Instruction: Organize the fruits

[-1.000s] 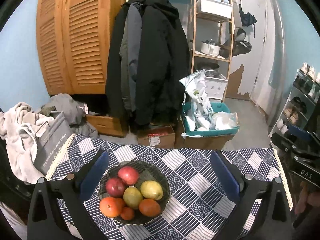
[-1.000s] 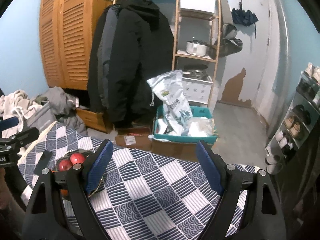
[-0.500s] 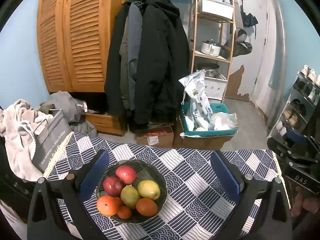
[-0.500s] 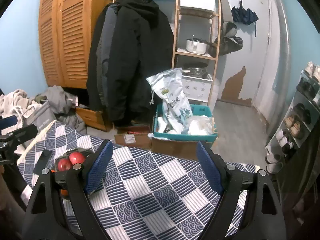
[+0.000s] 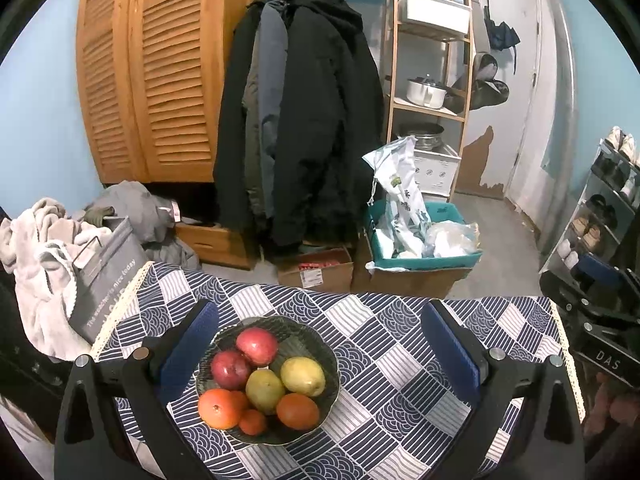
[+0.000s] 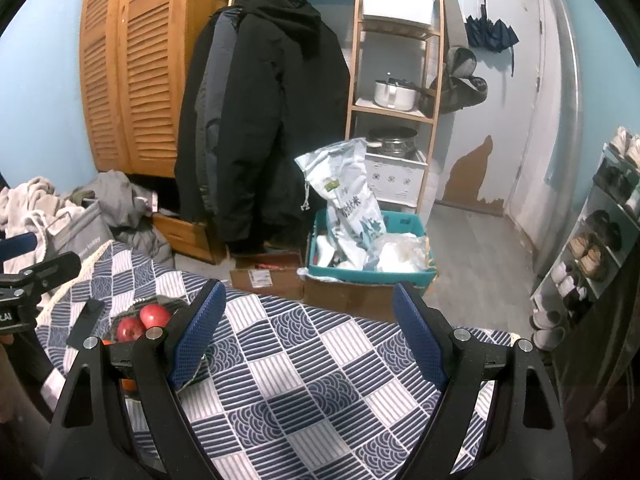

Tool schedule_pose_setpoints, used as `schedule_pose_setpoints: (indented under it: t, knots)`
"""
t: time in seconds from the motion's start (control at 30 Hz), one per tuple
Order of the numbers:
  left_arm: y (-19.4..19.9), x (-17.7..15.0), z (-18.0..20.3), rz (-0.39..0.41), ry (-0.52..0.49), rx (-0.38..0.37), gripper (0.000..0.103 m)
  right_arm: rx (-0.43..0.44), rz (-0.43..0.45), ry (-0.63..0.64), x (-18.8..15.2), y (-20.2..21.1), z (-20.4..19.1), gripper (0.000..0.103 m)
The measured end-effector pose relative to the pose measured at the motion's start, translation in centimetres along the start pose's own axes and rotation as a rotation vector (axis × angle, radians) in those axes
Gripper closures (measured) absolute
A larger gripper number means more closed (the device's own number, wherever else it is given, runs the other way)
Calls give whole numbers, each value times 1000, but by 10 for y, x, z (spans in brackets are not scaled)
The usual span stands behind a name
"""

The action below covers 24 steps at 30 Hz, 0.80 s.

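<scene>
Seven fruits (two red apples [image 5: 244, 358], two yellow-green pears [image 5: 284, 384], three oranges [image 5: 256, 410]) all piled in dark scalloped glass bowl [image 5: 320, 344] on blue-white patterned tablecloth [image 5: 380, 360], near-left. Fits sorting finished or still ahead; step unclear. Left gripper [image 5: 320, 348] spread wide, empty, hovering over bowl. Right gripper [image 6: 308, 332] spread, empty, over bare cloth right of bowl.

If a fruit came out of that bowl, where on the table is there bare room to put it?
The widest free patch is the checked tablecloth right of the bowl, running to its lace-trimmed right edge; the strip behind the bowl, toward the cardboard boxes, is bare too. Crowded: the bowl itself, piled with fruit, and the table's left edge, where a grey bag leans.
</scene>
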<state>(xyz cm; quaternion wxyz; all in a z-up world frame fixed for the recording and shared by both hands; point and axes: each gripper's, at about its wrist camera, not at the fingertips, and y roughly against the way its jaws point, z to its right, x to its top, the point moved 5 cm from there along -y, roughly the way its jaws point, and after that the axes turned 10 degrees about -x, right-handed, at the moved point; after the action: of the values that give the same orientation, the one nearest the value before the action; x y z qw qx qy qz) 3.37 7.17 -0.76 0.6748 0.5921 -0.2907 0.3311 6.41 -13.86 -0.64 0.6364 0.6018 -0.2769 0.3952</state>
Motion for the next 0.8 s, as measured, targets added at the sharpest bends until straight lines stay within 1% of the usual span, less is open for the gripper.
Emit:
schedule_pose_setpoints:
  t: [0.57,0.8]
  knots:
    - [6,1,-1,15,0,16,1,-3,2,1,1,1,-2,19]
    - [7,2,4,6,-3,8,1,-4,3,1,1,1,-2,19]
